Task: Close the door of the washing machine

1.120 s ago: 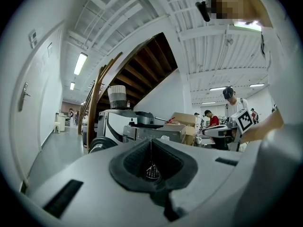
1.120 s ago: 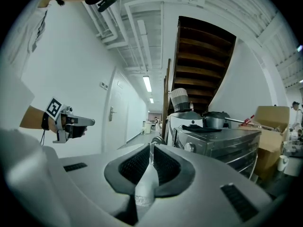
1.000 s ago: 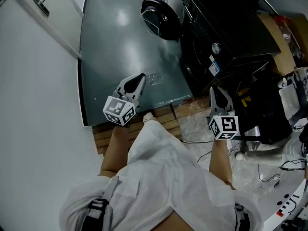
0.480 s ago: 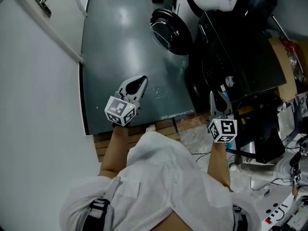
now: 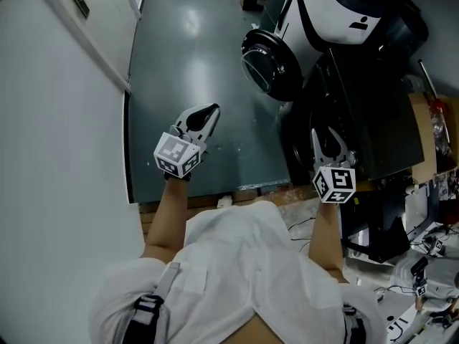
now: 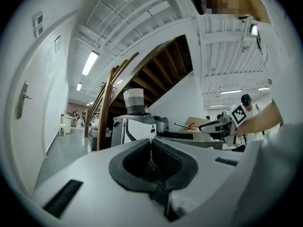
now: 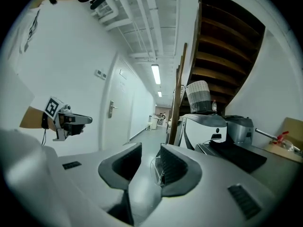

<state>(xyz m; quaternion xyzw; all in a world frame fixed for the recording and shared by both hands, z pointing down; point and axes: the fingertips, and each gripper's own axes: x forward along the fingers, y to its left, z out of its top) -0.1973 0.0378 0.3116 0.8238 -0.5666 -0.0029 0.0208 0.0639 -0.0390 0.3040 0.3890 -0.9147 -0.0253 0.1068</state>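
The left tool is closed with nothing in it, its jaws pressed together and pointing out over the grey floor. The right tool has just been opening; its jaws stand partly apart with nothing gripped between them, held just in front of the black washing machine. The washing machine's round door hangs swung open from the machine's front, jutting out over the floor ahead of the right tool and clear of both tools. A white wall with a handled door runs along the left edge, and a broad strip of floor lies between it and the machine. A white appliance stands just beyond the washing machine.
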